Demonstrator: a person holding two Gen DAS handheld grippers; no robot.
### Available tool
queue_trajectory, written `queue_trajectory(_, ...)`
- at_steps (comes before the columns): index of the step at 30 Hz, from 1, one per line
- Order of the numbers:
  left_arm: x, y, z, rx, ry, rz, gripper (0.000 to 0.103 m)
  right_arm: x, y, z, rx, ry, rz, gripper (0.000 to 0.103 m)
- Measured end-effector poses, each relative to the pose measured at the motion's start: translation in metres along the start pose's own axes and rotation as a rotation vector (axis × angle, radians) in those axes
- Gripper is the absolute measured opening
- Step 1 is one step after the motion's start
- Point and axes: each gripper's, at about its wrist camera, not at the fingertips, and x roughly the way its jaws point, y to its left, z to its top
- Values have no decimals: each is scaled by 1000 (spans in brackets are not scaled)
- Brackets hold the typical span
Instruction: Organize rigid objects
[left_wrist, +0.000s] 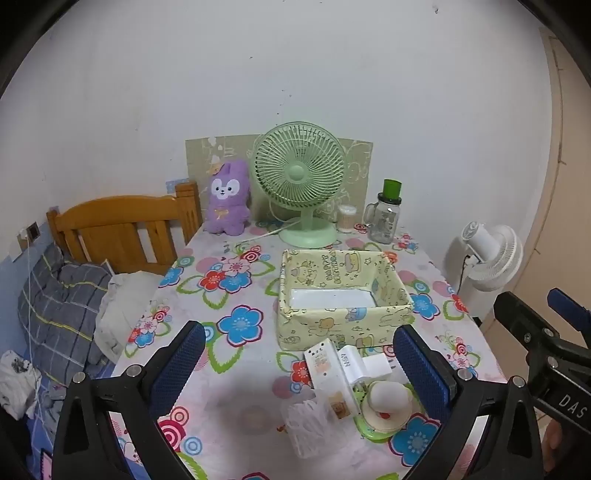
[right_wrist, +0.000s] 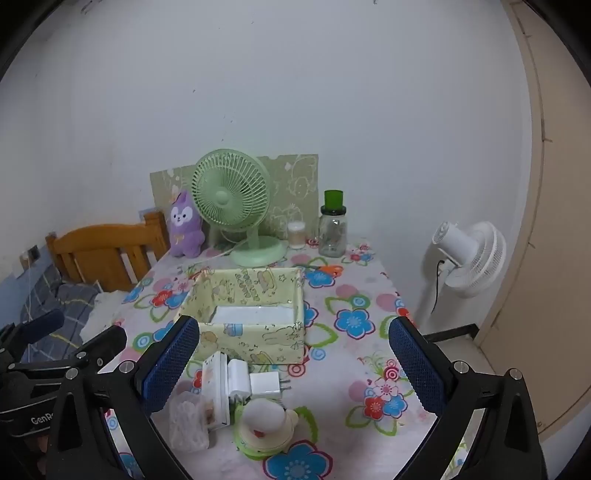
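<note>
Both claws, left claw (left_wrist: 299, 373) and right claw (right_wrist: 293, 363), tilt downward over the desk (left_wrist: 243, 369), jaws spread wide, gripping nothing, white charger (right_wrist: 264, 384) below.

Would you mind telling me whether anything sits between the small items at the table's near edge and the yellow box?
Nothing visible does. The white charger and its neighbours lie right before the box, whose top is open. Both grippers are open.

Both hand-held grippers wide open, holding nothing.

The left hand-held gripper (left_wrist: 299, 369) tilts downward, blue pads spread far apart; the right hand-held gripper (right_wrist: 293, 363) matches that pose just beside it, to its right, each one's black frame visible at the edge of the other's view.
</note>
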Motion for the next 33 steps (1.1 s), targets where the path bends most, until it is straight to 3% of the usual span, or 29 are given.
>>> queue_trajectory(6,-2,-15,0,15,-6,17,102,-5,-3,-1,30,-5,-10,103)
queue_trajectory(15,-16,-1,-1,-23,-44,-13,102,-18,-1,0,1,-63,-25,103)
queue_trajectory(18,-14,1,-1,-37,-11,-28,102,-19,-2,1,3,-61,-19,103)
queue_trajectory(33,-15,-3,-6,-18,-24,-17,100,-12,-4,-3,9,-33,-36,103)
